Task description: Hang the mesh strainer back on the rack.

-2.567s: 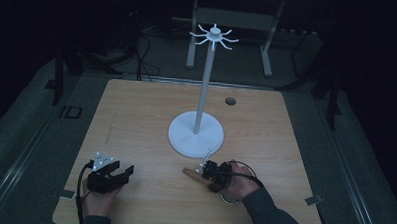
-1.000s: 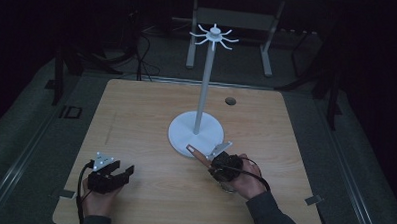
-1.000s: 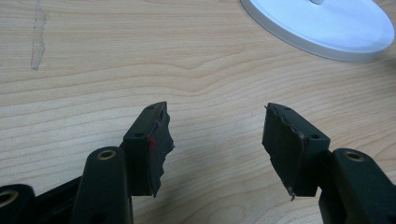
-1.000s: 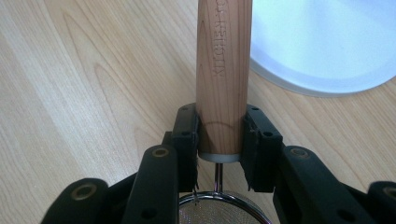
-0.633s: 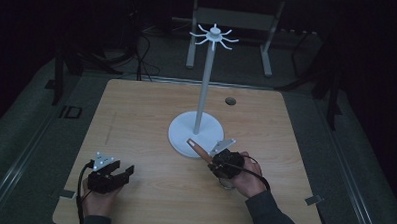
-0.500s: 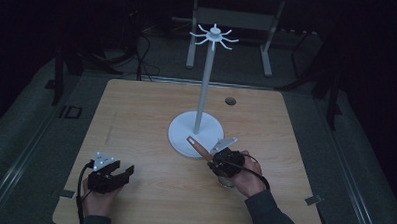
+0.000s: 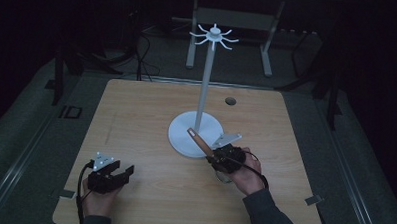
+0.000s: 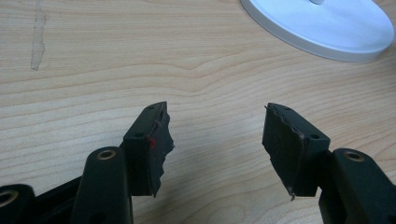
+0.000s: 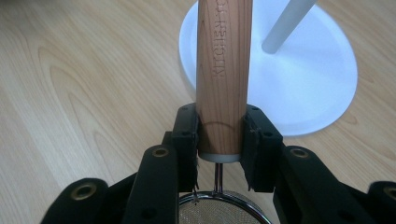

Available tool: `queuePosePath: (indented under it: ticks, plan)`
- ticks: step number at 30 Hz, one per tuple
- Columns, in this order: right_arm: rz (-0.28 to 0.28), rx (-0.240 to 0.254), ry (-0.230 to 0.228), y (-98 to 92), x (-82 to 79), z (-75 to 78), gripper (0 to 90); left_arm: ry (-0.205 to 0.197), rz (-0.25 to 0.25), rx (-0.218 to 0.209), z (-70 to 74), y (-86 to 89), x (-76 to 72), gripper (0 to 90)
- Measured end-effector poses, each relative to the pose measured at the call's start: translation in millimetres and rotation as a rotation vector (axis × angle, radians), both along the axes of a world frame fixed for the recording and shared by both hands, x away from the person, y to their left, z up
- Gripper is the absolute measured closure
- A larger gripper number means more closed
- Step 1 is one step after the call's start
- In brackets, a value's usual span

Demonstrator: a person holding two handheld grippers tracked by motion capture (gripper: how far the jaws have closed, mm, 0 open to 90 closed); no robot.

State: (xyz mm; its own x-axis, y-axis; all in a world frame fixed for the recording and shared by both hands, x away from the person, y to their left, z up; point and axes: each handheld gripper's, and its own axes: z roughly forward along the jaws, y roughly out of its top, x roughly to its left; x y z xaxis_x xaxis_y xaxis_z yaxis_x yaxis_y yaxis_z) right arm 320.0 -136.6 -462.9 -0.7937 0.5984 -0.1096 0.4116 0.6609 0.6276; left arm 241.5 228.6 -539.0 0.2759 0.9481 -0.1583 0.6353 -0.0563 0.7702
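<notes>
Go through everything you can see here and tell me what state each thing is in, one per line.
Left gripper: open, holding nothing, low over the table.
Right gripper: shut on the strainer's wooden handle.
Strainer: held, handle pointing toward the stand, mesh bowl at the hand end.
Stand: upright on its round white base, hooks on top bare.

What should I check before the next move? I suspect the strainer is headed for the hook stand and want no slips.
1. Right tongs shut on the strainer's wooden handle: ok.
2. Grip sits at the handle's end nearest the mesh: ok.
3. Left tongs open, holding nothing: ok.
4. Hook stand upright on its white base: ok.
5. Handle has a hanging loop or hole: cannot tell.
</notes>
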Motion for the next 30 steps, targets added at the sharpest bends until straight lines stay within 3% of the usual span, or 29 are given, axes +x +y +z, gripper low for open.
queuePosePath:
  ticks: [25,30]
  plan:
    - [-0.099,0.190,-0.108,-4.9,4.3,27.8,69.5,0.001,-0.002,0.001,-0.3,-0.2,0.5,41.5]
    - [-0.117,0.230,-0.153,-6.2,2.0,33.3,69.5,0.002,-0.002,0.002,-0.4,-0.4,0.7,41.4]
